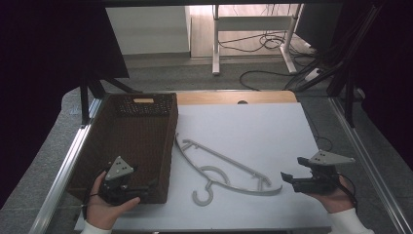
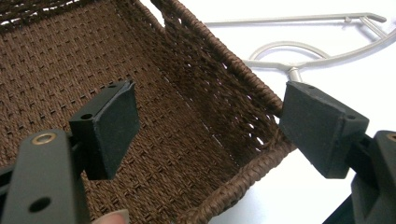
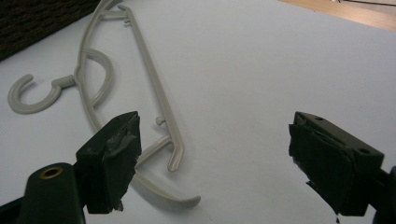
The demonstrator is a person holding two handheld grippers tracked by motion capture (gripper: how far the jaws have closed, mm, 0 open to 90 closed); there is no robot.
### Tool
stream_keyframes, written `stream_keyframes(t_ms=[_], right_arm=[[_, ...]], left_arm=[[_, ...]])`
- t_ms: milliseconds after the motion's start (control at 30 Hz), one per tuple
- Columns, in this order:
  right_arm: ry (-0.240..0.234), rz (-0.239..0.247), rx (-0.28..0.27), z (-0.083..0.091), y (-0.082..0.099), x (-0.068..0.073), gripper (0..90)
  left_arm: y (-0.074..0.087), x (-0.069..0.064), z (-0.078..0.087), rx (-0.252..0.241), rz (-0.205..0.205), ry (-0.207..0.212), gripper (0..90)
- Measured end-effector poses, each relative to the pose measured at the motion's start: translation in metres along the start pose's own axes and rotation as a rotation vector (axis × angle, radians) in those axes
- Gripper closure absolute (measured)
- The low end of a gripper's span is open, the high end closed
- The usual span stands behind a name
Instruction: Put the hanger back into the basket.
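Wicker basket [image 1: 146,127], grey plastic hanger [image 1: 229,168]

The basket [image 1: 127,146] is set on the left part of the table [image 1: 253,126]. The hanger [image 1: 221,170] is laid flat just right of it. The left gripper [image 1: 142,194] is held at the basket's near corner, the right gripper [image 1: 287,178] by the hanger's right end.

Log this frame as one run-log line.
left gripper: open, over basket near corner | right gripper: open, empty, beside hanger end | hanger: flat on table, outside basket
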State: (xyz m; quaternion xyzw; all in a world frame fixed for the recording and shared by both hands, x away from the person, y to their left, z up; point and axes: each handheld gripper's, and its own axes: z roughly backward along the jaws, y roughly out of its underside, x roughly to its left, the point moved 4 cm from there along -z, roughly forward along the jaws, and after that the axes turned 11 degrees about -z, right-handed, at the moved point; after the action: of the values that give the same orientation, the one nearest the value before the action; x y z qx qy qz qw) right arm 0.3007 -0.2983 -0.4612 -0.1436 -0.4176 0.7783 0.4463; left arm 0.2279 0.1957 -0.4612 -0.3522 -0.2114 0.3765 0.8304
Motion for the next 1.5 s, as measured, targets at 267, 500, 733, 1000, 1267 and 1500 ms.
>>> stream_keyframes(t_ms=[267, 500, 733, 1000, 1267, 1500], right_arm=[[0.005, -0.001, 0.008, -0.001, 0.001, -0.003, 18.9], [0.003, 0.014, 0.025, -0.008, 0.002, 0.000, 19.2], [0.006, 0.017, 0.026, -0.007, 0.004, -0.001, 19.5], [0.009, 0.022, 0.022, -0.005, 0.003, 0.001, 20.7], [-0.023, 0.033, 0.028, -0.010, -0.002, 0.010, 23.7], [-0.041, 0.062, 0.048, -0.017, -0.006, 0.017, 24.8]], left_arm=[[0.002, 0.003, 0.002, -0.003, 0.005, 0.002, 19.4], [0.004, 0.006, 0.002, -0.006, 0.007, 0.002, 19.4], [0.004, 0.006, 0.004, -0.008, 0.009, -0.002, 19.4], [0.003, 0.006, 0.004, -0.012, 0.006, 0.002, 19.5], [0.005, 0.004, 0.004, -0.011, 0.001, 0.005, 19.6], [0.005, 0.002, 0.006, -0.012, 0.001, 0.001, 19.6]])
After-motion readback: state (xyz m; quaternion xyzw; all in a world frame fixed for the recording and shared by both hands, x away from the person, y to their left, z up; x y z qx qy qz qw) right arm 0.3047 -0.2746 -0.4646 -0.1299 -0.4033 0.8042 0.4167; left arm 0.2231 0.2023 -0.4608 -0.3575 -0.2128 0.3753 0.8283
